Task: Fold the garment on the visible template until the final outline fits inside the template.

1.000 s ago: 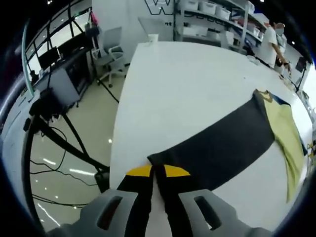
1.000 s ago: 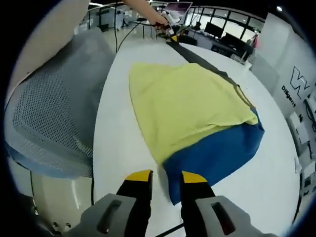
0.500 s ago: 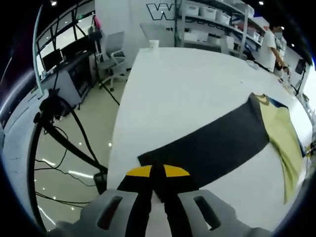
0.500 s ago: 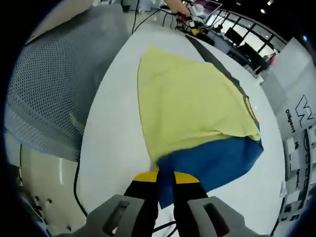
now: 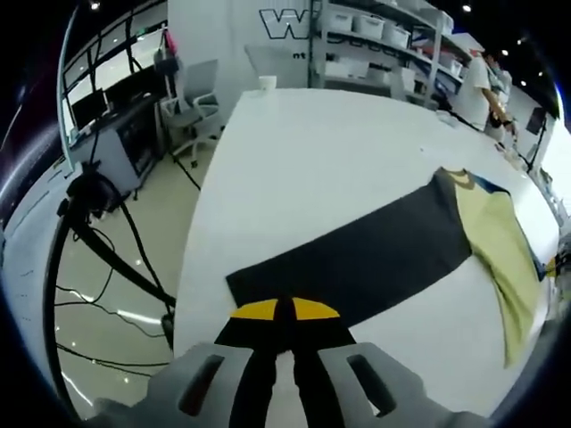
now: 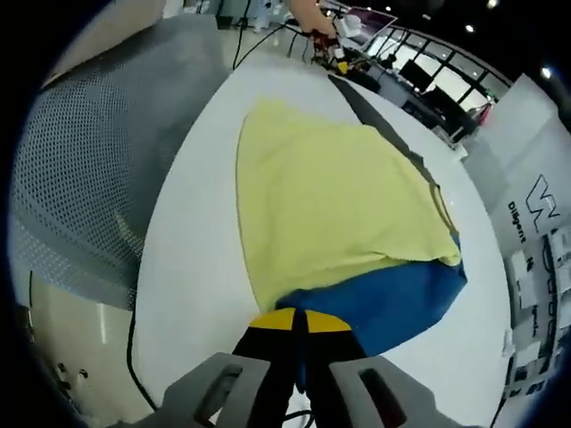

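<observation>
A yellow garment (image 6: 330, 205) with a blue part (image 6: 393, 299) lies flat on the white table (image 6: 196, 250). My right gripper (image 6: 299, 321) is shut on the near blue edge. From under the garment a long dark grey sheet (image 5: 357, 259) runs across the table toward my left gripper (image 5: 284, 312), which is shut on its near end. The yellow garment (image 5: 500, 250) lies over the sheet's far end at the right. In the right gripper view the dark sheet (image 6: 375, 120) stretches away to the left gripper (image 6: 332, 55), which a hand holds.
A grey mesh chair (image 6: 80, 178) stands close to the table's left edge. An office chair (image 5: 196, 98) and cables are on the floor beside the table (image 5: 312, 152). A cup (image 5: 266, 82) sits at the far end, with shelves (image 5: 375, 36) and a person (image 5: 477, 80) beyond.
My right gripper, open a second ago, has shut on the blue edge. My left gripper stays shut on the dark sheet, whose near end now lies closer to the table's edge.
</observation>
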